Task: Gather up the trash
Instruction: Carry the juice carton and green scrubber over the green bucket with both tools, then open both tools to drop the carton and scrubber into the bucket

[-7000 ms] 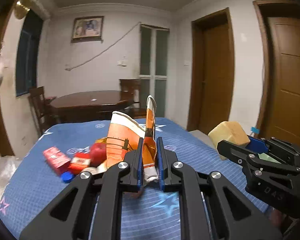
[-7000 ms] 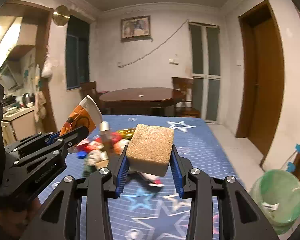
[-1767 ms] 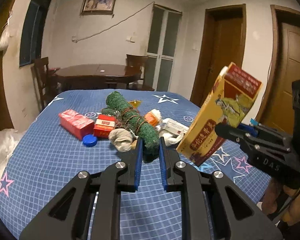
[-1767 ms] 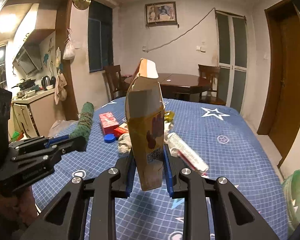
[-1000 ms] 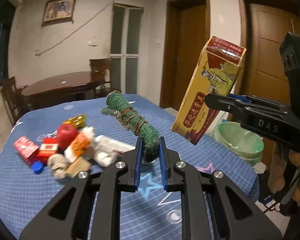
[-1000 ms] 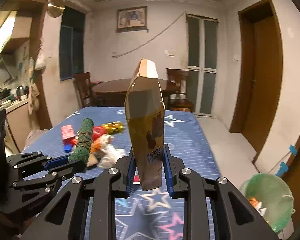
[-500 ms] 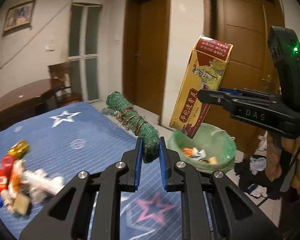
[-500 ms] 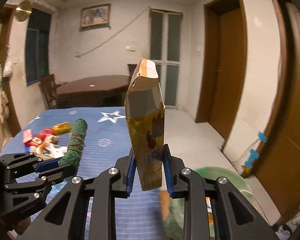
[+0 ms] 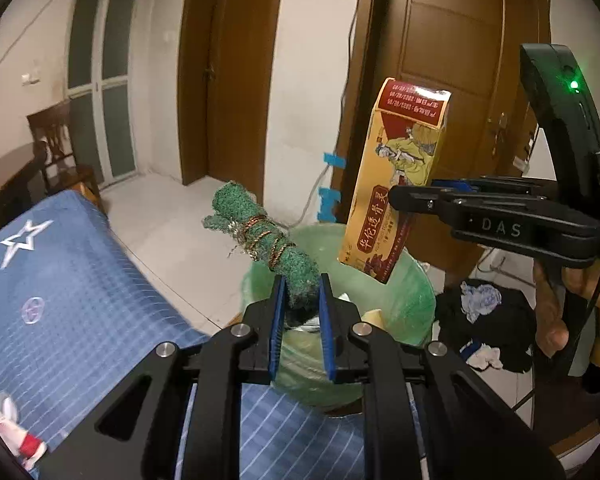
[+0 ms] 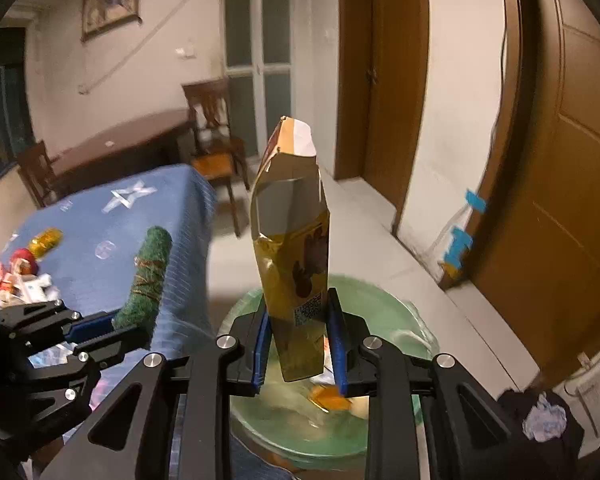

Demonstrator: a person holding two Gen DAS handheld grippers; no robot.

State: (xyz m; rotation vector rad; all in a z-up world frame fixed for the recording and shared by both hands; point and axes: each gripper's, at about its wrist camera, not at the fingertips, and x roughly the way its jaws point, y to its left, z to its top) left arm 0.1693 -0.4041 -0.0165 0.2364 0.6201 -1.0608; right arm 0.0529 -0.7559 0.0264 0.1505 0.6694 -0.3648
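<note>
While left tongs pinch a thread-bound green roll, right tongs clamp a crumpled yellow carton.

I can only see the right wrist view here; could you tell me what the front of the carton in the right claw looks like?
Observer: In the left wrist view the yellow carton shows a printed robed figure, red Chinese lettering and a dark red top band.
Operator: Thank you. Is the left claw really clamped on that green roll?
Observer: Yes, the left claw has its blue pads pressed on the lower end of the green scouring-pad roll, which is bound with thin wire.
Operator: And what lies on the floor right of the bin?
Observer: A dark heap of clothes with crumpled pale paper on it sits beside the green-lined trash bin.
</note>
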